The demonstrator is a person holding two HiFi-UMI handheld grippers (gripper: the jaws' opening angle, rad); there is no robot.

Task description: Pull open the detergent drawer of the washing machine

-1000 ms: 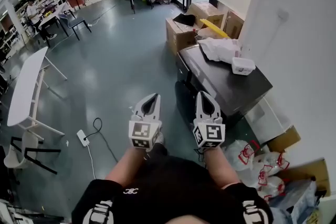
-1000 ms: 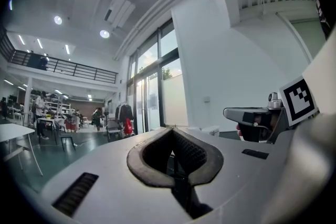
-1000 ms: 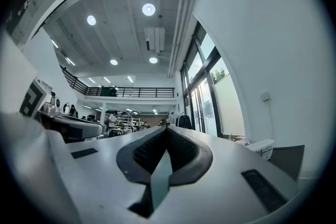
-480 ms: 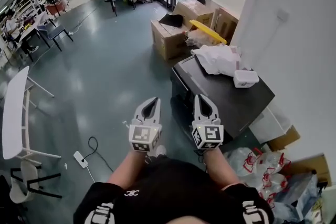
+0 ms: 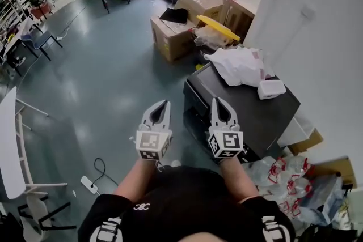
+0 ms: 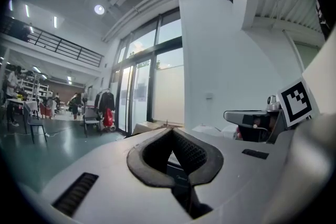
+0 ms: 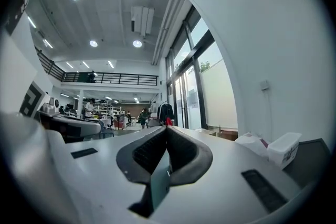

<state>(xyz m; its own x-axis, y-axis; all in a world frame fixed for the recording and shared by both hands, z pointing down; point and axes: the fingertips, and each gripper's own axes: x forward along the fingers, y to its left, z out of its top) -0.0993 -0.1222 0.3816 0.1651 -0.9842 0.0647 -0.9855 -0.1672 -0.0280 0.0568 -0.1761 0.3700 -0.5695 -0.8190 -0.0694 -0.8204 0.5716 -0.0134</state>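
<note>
Two grippers low in the frame, the left gripper (image 5: 164, 103) and the right gripper (image 5: 216, 101), have jaws closed and empty, near the black washing machine (image 5: 252, 113).

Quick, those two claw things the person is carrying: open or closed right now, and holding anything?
Left gripper: closed, jaws together, holding nothing.
Right gripper: closed, jaws together, holding nothing.
</note>
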